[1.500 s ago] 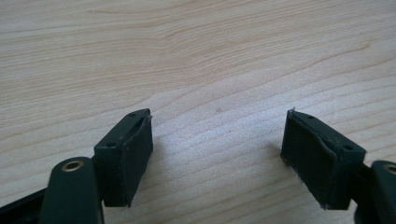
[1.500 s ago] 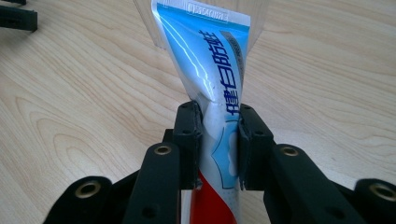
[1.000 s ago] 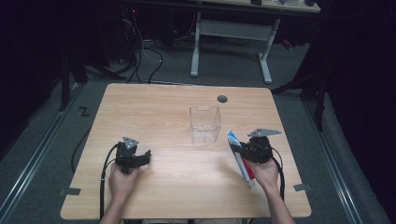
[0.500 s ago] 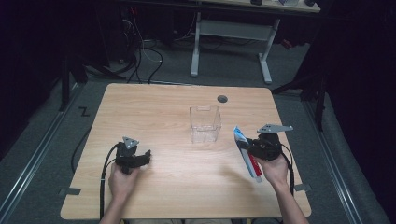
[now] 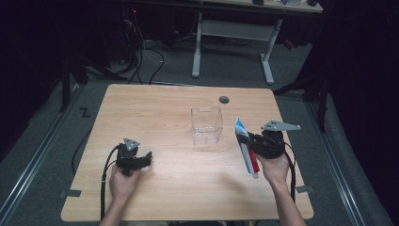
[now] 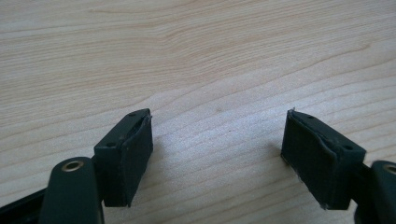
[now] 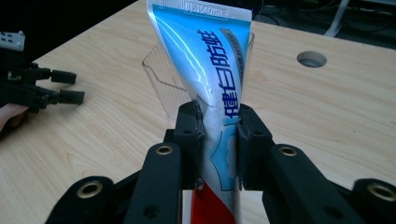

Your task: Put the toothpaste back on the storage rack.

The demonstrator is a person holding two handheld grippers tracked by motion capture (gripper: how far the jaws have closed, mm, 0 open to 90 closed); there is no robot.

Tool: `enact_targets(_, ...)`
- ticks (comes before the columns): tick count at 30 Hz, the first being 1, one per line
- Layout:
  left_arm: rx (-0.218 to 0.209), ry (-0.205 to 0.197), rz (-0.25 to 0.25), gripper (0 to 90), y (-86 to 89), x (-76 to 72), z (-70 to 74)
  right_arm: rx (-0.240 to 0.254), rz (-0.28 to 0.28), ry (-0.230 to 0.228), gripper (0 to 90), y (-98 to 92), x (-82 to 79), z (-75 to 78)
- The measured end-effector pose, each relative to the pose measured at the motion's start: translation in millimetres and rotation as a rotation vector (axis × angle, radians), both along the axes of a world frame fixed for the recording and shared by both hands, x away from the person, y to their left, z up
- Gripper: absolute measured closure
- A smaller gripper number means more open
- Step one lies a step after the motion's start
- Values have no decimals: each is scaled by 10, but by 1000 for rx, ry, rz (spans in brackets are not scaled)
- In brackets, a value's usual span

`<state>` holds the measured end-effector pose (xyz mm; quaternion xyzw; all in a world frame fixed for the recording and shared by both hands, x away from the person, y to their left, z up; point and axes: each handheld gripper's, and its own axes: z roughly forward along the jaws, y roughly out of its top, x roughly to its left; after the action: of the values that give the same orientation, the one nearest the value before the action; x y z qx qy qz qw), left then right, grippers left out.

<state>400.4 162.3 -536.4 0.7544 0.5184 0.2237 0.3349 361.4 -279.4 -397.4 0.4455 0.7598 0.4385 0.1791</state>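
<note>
toothpaste tube, soft blue-and-red plastic (image 7: pixel 215 88), clamped mid-body between right gripper (image 7: pixel 219 140) jaws; may slip. left gripper (image 6: pixel 217 156) jaws apart, empty.

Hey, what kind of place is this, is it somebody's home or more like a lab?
Most likely a lab or recording workspace, not a home. A bare wooden table with a cable hole stands on grey carpet, loose cables run along the dark floor behind it, and a person works with a handheld left gripper.
</note>
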Motion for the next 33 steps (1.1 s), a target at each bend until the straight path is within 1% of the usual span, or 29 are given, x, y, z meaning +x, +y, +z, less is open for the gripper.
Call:
enact_targets(4, -1, -2, 2, 252, 4, -8, -2, 4, -14, -16, 738, 10, 18, 43)
enact_targets(9, -1, -1, -3, 251, 9, -11, -1, 10, -24, -25, 738, 18, 111, 118)
enact_targets(10, 0, -1, -4, 251, 9, -13, -1, 13, -23, -36, 738, 28, 142, 134)
enact_targets(13, -1, -1, -6, 249, 9, -19, -2, 22, -16, -52, 738, 59, 224, 176)
enact_targets(17, -1, 1, -8, 247, 10, -22, -1, 49, -2, -76, 738, 100, 359, 241)
enact_targets(20, -1, 1, -10, 246, 9, -22, -1, 53, 9, -94, 738, 125, 427, 293)
enact_targets(23, -1, 1, -11, 246, 9, -22, -1, 90, 21, -104, 737, 115, 516, 370)
enact_targets(25, -1, 1, -11, 246, 10, -22, -1, 101, 29, -117, 737, 125, 559, 403)
enact_targets(27, -1, 1, -11, 246, 9, -22, -1, 98, 31, -120, 737, 137, 588, 418)
enact_targets(30, -1, 1, -11, 245, 9, -22, -1, 107, 33, -120, 737, 135, 661, 422)
enact_targets(33, -1, 1, -10, 245, 8, -21, -1, 121, 28, -129, 736, 121, 712, 414)
